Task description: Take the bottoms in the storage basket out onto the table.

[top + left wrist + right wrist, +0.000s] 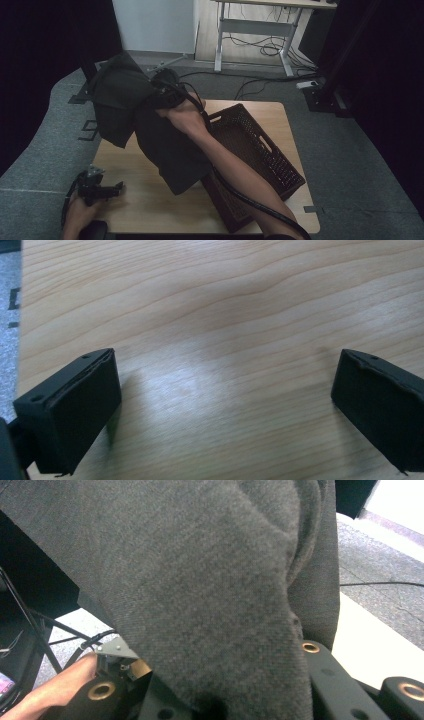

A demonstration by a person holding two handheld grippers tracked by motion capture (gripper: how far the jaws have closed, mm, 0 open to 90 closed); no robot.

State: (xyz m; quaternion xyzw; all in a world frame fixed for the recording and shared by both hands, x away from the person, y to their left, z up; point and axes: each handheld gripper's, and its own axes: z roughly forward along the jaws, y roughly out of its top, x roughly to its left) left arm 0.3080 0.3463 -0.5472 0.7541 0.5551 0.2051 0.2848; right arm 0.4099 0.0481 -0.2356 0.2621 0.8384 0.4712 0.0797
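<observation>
Garment (150,125) lift underway: right gripper (167,92) looks clamped on dark grey cloth, left gripper (100,189) wide open over table (150,200). Next, probably lowering it into wicker basket (270,160).

1. I can read no words, labels, brand marks or numbers anywhere here.
2. The dark cloth (150,125) that I hold up shows plain fabric, with no tag or print.
3. The basket (270,155) and the table (150,200) carry no writing.
4. Dark marks on the floor (90,131) beside the table are too small for me to read as signs.
</observation>
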